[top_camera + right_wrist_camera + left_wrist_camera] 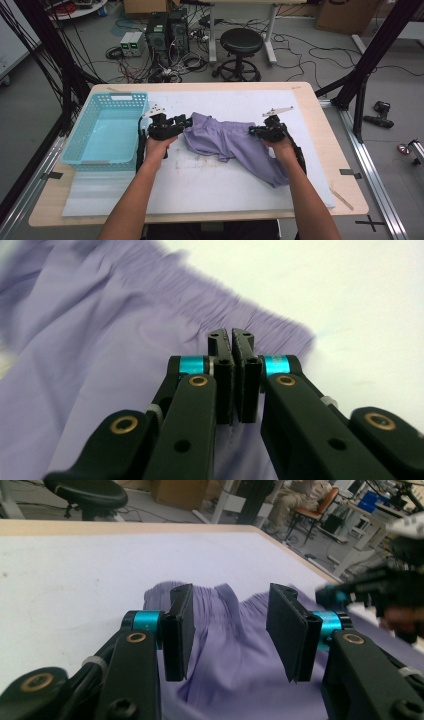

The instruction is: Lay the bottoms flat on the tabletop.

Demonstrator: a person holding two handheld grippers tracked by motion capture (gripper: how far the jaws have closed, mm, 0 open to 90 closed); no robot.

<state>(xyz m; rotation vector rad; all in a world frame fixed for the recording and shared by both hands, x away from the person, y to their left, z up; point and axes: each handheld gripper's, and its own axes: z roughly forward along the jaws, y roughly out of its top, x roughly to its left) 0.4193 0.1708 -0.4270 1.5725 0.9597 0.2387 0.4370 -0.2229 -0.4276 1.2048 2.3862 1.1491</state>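
A lilac garment (230, 145) with a gathered elastic waistband lies crumpled on the white mat (225, 195). My left gripper (187, 121) is open at the cloth's left end. In the left gripper view the purple fabric (235, 645) lies between and beyond the spread jaws of the left gripper (230, 630). My right gripper (253, 131) is at the waistband's right end. In the right gripper view its jaws are pressed together at the right gripper's tip (233, 340), with a bit of the garment (100, 340) pinched low between them.
A light blue plastic basket (120, 96) stands on the table's left side, close to my left hand. The wooden table's edge (320, 110) runs around the mat. A black stool (241, 42), cables and boxes are on the floor beyond.
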